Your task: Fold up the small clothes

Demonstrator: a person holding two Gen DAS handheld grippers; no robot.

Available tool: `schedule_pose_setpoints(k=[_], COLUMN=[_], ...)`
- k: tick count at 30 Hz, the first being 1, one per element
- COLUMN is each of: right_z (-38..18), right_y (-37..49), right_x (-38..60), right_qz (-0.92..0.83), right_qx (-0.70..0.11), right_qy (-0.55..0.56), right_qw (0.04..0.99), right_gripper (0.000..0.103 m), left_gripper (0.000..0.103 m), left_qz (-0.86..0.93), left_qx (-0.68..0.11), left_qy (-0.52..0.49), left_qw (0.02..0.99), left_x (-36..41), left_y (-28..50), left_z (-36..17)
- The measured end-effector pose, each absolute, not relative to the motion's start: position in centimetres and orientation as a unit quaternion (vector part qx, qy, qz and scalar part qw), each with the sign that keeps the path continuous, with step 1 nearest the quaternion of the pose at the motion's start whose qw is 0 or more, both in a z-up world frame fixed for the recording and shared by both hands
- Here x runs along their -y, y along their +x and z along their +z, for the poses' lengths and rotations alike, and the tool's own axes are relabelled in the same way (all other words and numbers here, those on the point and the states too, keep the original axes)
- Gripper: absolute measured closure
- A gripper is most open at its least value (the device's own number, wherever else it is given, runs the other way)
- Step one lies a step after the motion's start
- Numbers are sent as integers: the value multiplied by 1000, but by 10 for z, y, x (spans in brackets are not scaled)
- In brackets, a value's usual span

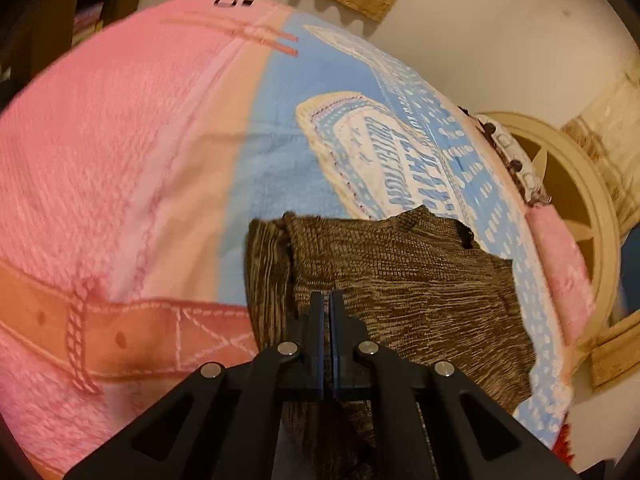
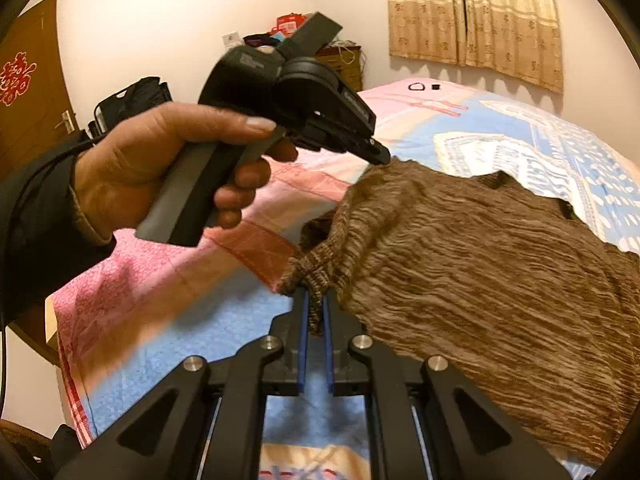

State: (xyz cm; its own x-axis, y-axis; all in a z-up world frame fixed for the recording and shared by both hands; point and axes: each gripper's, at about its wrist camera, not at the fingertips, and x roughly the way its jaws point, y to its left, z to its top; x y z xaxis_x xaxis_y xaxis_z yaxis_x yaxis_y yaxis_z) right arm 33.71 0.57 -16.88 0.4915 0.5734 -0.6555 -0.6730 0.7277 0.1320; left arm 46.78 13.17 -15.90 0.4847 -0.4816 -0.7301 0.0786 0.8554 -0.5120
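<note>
Across the middle and lower right of both wrist views lies the task's thing, a brown knitted garment (image 2: 480, 264), spread on a pink and blue bedspread (image 1: 120, 160). At six o'clock in the right wrist view the right gripper (image 2: 315, 308) is clenched on a bunched ribbed edge of the knit, the wad pinched between its blue pads (image 2: 303, 328). At about ten o'clock from that grip a person's hand (image 2: 160, 168) holds the left gripper (image 2: 380, 156), whose tip meets the garment's far edge; in its own view, at six o'clock, the left gripper's jaws stand pressed together with brown fabric under and around them, so it looks clamped on a thin layer of the knit, though the cloth between the pads is hard to make out. As for progress, I judge the fold barely begun: both edges are gripped, yet most of the garment lies open and rumpled toward three o'clock, with no clean crease or stacked layer to be seen. Carrying the held side over the body, squaring it and any further folds all appear to remain. A curtain (image 2: 476, 20) hangs at one o'clock.
</note>
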Motion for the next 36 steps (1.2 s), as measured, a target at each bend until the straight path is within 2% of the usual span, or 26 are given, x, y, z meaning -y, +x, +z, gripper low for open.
schedule_pose_setpoints(k=[4,6,8,9,20,22,24,25,26,27,31,33,36], right_z=[-170,-171,-172,-173,-175,-175,-175,-175,-174,-174,-170,-167,-162], right_y=[336,337,338,337,336,336,336,336,337,337,336,337,339], right_x=[-8,-6,-2,-2,-8,-6,-3,-2,-1,1,6,12,25], right_qz=[363,361,359,359,364,364,363,362,362,361,360,358,354], right_qx=[-352,-355,-356,-356,-354,-354,-353,-353,-353,-352,-349,-349,-349], right_qy=[-77,-78,-79,-79,-79,-78,-77,-77,-78,-78,-76,-71,-56], right_qw=[859,859,859,859,858,858,859,859,860,860,862,863,866], right_gripper=[94,94,94,94,94,94,94,94,94,94,94,94,94], left_gripper=[98,77,34,28,26,25,26,40,63,69,89,89,96], left_qz=[-177,-173,-166,-168,-151,-158,-189,-202,-204,-205,-224,-235,-253], left_qx=[-484,-481,-471,-466,-488,-486,-472,-459,-459,-460,-441,-430,-425], left_qy=[-261,-267,-273,-276,-230,-233,-277,-296,-292,-289,-317,-324,-329], left_qw=[816,817,822,824,828,827,815,813,814,814,809,809,805], left_x=[-136,-137,-140,-142,-128,-124,-126,-127,-125,-123,-122,-116,-101], left_y=[473,472,468,467,479,483,485,484,485,485,486,488,493], left_z=[-172,-172,-170,-168,-173,-172,-173,-171,-169,-166,-153,-143,-134])
